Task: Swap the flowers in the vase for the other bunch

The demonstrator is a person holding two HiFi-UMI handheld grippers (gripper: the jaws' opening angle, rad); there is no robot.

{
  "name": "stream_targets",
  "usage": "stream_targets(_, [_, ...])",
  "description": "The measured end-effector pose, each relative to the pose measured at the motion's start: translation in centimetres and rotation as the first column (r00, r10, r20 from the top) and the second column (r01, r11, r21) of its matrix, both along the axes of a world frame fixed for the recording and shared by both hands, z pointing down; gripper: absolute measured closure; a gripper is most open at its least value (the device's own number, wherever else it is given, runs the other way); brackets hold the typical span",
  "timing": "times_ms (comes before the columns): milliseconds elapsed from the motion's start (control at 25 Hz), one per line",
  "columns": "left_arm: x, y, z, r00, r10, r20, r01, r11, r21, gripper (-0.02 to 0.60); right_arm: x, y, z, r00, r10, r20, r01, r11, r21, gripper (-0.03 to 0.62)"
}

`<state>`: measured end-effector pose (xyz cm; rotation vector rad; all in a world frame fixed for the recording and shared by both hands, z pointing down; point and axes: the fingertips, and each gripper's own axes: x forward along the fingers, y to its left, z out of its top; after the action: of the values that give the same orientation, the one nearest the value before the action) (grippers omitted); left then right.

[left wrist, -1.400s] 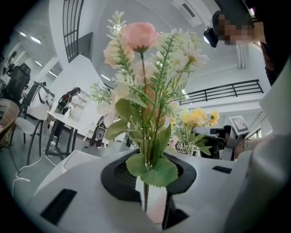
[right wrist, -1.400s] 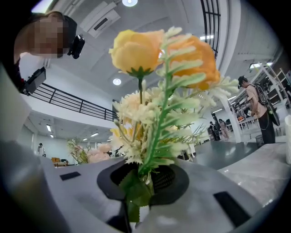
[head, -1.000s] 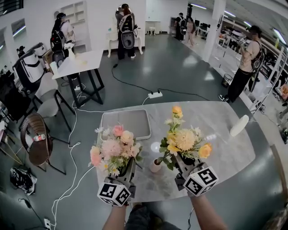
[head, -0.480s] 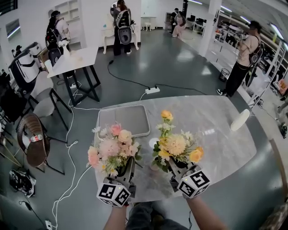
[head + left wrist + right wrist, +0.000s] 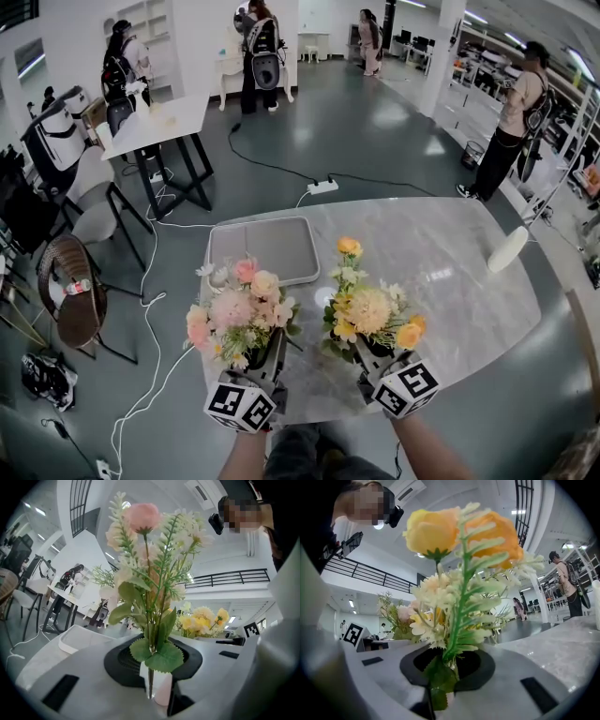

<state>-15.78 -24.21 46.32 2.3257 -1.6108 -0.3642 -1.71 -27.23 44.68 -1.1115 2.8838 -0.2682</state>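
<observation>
Both grippers are clamped on flower stems. The left gripper pinches the stalks of a bunch of pink and cream fabric flowers with green leaves. The right gripper pinches those of a bunch of yellow and orange flowers.

Against a second ago, the yellow bunch has sunk toward the grey-veined marble tabletop and now sits off the near right corner of the flat grey square tray. The pink bunch has kept its place just before that tray's near edge.

The small pale vase that stood by the yellow bunch's foot earlier is now lost behind its leaves. I cannot tell whether the stems have reached its mouth.

My reading is that the pink bunch is out and held aside while the yellow bunch goes in, so the swap looks to be in its last step.

Count:
- two grippers
- two bunches
- one tray
- one tabletop
- one white oval object well right of the tray
- no vase plainly in sight
</observation>
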Motion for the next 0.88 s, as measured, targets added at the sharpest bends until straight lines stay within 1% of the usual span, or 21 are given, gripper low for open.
stream_targets(320, [-0.1, -0.2, -0.1, 1.0, -0.001, -0.008, 0.001, 1.0, 0.008, 0.483, 0.0, 0.3, 0.0, 1.0, -0.025, 0.001, 0.025, 1.0, 0.011, 0.52])
stream_targets(440, [0.0, -0.3, -0.3, 1.0, 0.001, -0.01, -0.001, 1.0, 0.013, 0.483, 0.2, 0.6, 0.0, 0.999, -0.029, -0.014, 0.029, 0.999, 0.02, 0.516])
stream_targets(600, [0.0, -0.3, -0.1, 1.0, 0.0, -0.017, 0.0, 1.0, 0.014, 0.483, 0.4, 0.8, 0.5, 0.998, -0.031, -0.056, 0.032, 0.999, 0.024, 0.487])
stream_targets(880, [0.2, -0.3, -0.4, 1.0, 0.01, -0.023, -0.01, 1.0, 0.012, 0.483, 1.2, 1.0, 1.1, 0.998, -0.018, -0.066, 0.016, 1.0, -0.027, 0.423])
